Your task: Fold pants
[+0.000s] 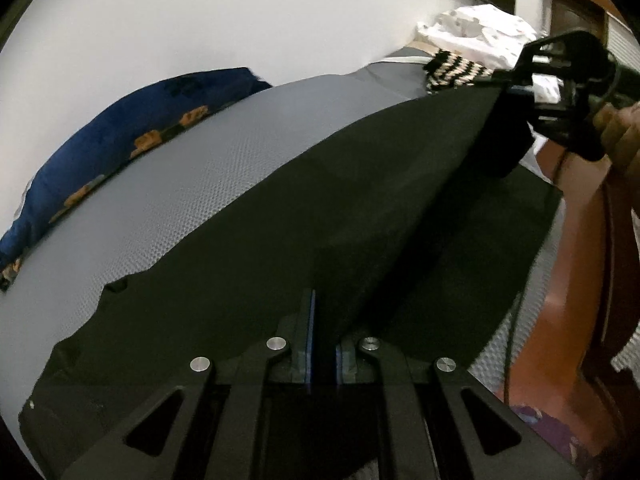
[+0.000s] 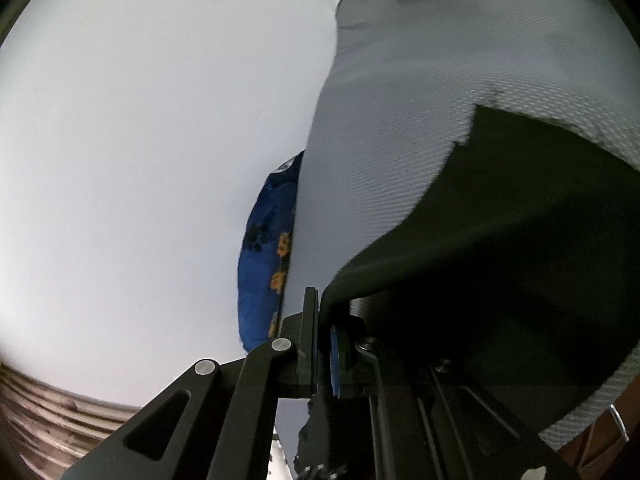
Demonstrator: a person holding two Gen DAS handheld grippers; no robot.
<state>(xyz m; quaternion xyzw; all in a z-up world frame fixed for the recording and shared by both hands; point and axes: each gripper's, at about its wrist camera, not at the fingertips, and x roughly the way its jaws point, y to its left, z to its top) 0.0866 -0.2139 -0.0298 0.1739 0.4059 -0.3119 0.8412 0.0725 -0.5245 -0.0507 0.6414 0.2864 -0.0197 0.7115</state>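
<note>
We held the black pants (image 1: pixel 304 208) stretched above the grey bed (image 1: pixel 180 184), our left tongs (image 1: pixel 323 344) clamped on one end and our right tongs (image 2: pixel 323 332) clamped on the other, near a blue pillow (image 1: pixel 100 148).

Bedroom — grey mattress (image 1: pixel 208 168), blue pillow (image 1: pixel 100 140), wooden bedframe (image 1: pixel 580 260)

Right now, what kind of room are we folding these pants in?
Most likely a bedroom. The black pants lie on a grey textured mattress set against a plain white wall, with a blue patterned pillow along its edge and more clothes piled at the far end.
</note>
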